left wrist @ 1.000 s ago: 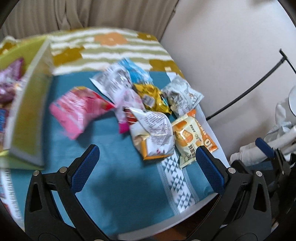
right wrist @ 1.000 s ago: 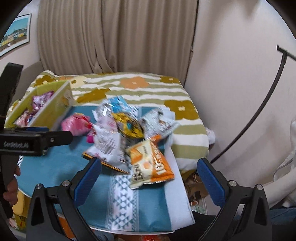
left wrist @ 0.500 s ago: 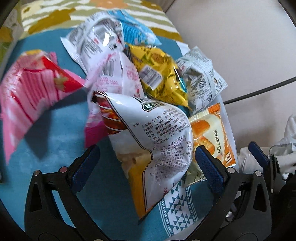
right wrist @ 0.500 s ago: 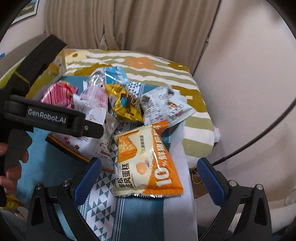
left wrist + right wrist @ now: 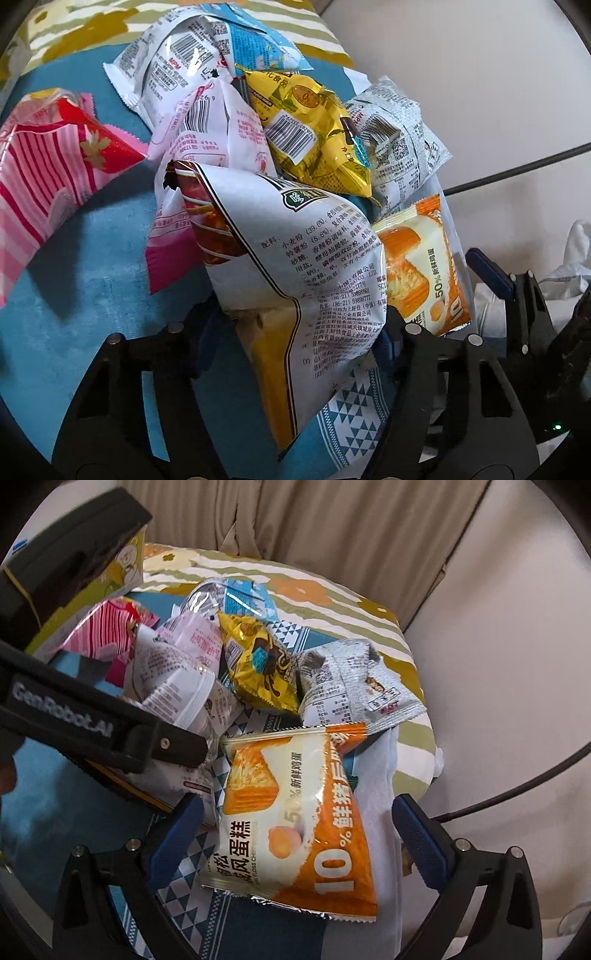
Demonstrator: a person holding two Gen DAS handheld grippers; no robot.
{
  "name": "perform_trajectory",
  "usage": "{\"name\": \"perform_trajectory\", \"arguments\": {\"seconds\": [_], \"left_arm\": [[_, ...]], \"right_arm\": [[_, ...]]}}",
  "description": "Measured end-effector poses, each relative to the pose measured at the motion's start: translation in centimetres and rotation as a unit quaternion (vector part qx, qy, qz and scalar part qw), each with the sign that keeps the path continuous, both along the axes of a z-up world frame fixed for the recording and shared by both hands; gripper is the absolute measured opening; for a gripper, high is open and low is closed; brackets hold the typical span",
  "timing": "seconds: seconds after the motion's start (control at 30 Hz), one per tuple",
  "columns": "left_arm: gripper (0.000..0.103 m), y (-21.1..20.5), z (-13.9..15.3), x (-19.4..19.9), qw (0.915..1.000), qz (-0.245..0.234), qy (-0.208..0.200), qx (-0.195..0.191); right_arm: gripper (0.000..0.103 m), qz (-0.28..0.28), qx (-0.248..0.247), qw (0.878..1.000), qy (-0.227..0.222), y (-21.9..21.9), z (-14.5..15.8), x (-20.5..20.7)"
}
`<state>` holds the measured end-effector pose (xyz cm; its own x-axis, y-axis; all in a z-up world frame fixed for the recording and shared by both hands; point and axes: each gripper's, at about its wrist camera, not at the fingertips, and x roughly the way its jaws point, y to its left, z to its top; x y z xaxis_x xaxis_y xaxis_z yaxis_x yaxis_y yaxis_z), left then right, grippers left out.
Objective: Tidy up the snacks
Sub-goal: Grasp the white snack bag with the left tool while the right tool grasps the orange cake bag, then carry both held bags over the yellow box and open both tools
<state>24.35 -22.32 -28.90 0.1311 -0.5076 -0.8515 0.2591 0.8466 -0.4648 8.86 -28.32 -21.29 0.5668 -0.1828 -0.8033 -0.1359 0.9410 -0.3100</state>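
Your left gripper is closing on the big white crinkly chip bag with the yellow-brown bottom and black ingredient print — pads are already pinching its lower end, so treat it as grasped. The bag sits at the near edge of the snack pile on the teal cloth, leaning on the pink-and-white foil packet behind it and just beside the orange-and-white chiffon cake packet. Finish the squeeze before lifting; a puffy bag like this probably slips if you only catch the seam. Lift straight up first — the top corner overlaps the pink packet and could drag it along. Your right gripper is wide open, blue pads either side of the orange cake packet, not touching it; hold it there until the left one clears, since the two tools are close. The yellow-green cardboard box at the far left looks like the drop target. The gold foil packet and the grey-white printed packet are clear of both grips.
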Motion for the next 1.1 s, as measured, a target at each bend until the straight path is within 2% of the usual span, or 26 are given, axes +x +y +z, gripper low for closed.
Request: {"name": "perform_trajectory", "arguments": {"seconds": [0.1, 0.17, 0.23, 0.5, 0.57, 0.73, 1.1], "left_arm": [[0.062, -0.1, 0.2, -0.3, 0.9999, -0.008, -0.007, 0.009], [0.062, 0.0, 0.3, -0.5, 0.9999, -0.01, -0.008, 0.012], [0.062, 0.6, 0.4, -0.8, 0.9999, -0.01, -0.007, 0.012], [0.062, 1.2, 1.0, -2.0, 0.9997, -0.01, -0.012, 0.021], [0.062, 1.4, 1.3, -2.6, 0.9995, -0.011, -0.015, 0.024], [0.061, 1.9, 1.9, -3.7, 0.9993, -0.01, -0.023, 0.03], [0.061, 3.4, 4.0, -6.4, 0.9988, 0.005, -0.043, 0.025]], "right_arm": [[0.093, 0.01, -0.012, 1.0, 0.009, 0.2, -0.6, 0.3], [0.085, 0.014, -0.008, 1.0, 0.019, 0.0, -1.1, 0.5], [0.081, 0.016, -0.01, 0.999, 0.028, 0.0, -1.7, 0.8], [0.079, 0.017, -0.004, 0.999, 0.036, -0.5, -2.2, 1.0], [0.071, 0.018, 0.002, 0.999, 0.037, -0.6, -2.2, 1.1], [0.062, 0.025, -0.007, 0.999, 0.035, 0.6, -2.3, 1.0], [0.06, 0.006, 0.011, 1.0, 0.019, 0.8, -0.5, -1.3]]}}
